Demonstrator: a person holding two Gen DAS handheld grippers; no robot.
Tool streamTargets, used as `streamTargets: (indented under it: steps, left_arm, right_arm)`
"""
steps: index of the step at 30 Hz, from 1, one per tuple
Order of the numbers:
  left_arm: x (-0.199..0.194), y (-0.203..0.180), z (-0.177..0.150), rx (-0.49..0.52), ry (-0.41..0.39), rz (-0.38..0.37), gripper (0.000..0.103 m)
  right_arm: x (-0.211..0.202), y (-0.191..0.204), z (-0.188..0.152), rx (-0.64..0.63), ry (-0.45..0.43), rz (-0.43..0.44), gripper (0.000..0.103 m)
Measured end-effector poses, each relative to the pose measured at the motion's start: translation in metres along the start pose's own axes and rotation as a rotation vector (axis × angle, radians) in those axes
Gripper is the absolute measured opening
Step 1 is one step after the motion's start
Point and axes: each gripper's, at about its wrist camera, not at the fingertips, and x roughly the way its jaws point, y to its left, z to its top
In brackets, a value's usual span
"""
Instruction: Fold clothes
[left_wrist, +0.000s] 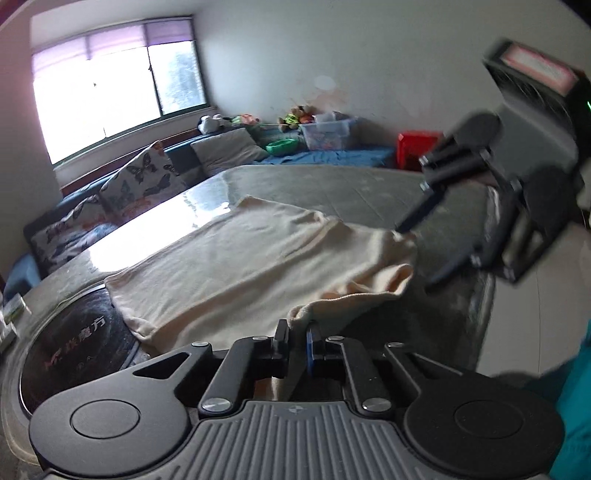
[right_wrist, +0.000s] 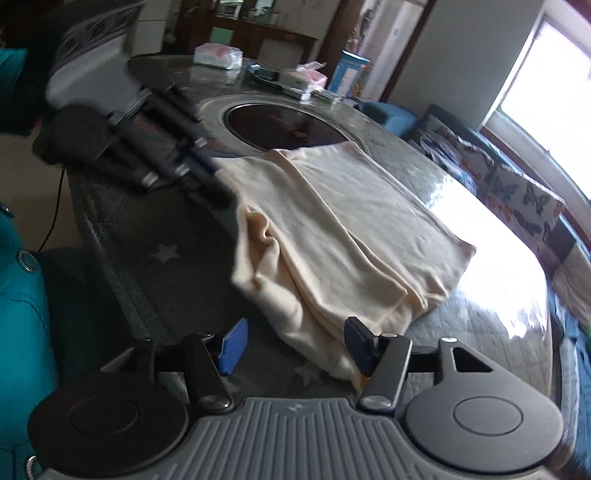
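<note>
Pinching a bunched corner of the cream garment (left_wrist: 236, 266) near the table's (left_wrist: 332, 184) front edge, the left gripper (left_wrist: 297, 338) has its jaws closed on cloth. Further right, the right gripper (right_wrist: 291, 341) stands with jaws apart beside the garment's other near corner. A fold seems underway; next, the right likely needs its own grip.

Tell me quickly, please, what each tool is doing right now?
Left tool: closed on a bunched edge of the cream garment.
Right tool: open, holding nothing, one finger beside the garment's near edge.
</note>
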Motion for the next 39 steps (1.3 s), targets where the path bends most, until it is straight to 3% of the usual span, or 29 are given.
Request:
streamTargets:
  steps: [3,6,8,11,13,19,20,22,25,31,35,39]
  left_arm:
    - [0.007,0.016,0.009,-0.055,-0.007,-0.011,0.009]
    - [0.016,0.025,0.011,-0.086,0.006,-0.010,0.009]
    - [0.017,0.028,0.010,-0.100,0.017,-0.019,0.014]
    - [0.010,0.027,0.005,-0.080,0.009,-0.024,0.017]
    - [0.003,0.024,0.000,-0.053,0.012,-0.019,0.032]
    - [0.000,0.009,-0.022,0.079,0.053,0.011,0.034]
    - [0.001,0.008,-0.024,0.099,0.061,0.024,0.033]
    - [0.002,0.010,-0.025,0.090,0.063,0.039,0.018]
    - [-0.003,0.017,-0.023,0.043,0.051,0.039,0.007]
    - [-0.035,0.011,-0.021,0.040,0.014,-0.006,0.006]
    - [-0.053,0.000,-0.024,0.041,0.030,-0.054,0.006]
    - [-0.059,0.003,-0.016,0.040,0.015,-0.039,0.006]
  right_arm:
    - [0.012,-0.005,0.007,0.024,-0.033,0.006,0.056]
    - [0.027,-0.019,0.013,0.094,-0.033,0.036,0.039]
    - [0.034,-0.031,0.017,0.158,-0.028,0.066,0.021]
    - [0.040,-0.048,0.022,0.246,-0.030,0.104,0.015]
    - [0.040,-0.057,0.024,0.285,-0.043,0.119,0.014]
    - [0.039,-0.065,0.027,0.317,-0.065,0.116,0.012]
    - [0.038,-0.064,0.027,0.320,-0.067,0.113,0.012]
    - [0.036,-0.060,0.027,0.318,-0.074,0.103,0.011]
    - [0.026,-0.053,0.026,0.304,-0.086,0.099,0.010]
    - [-0.001,-0.038,0.025,0.256,-0.106,0.112,0.010]
    - [-0.021,-0.027,0.025,0.236,-0.094,0.141,0.009]
    - [-0.032,-0.027,0.033,0.220,-0.084,0.134,0.009]
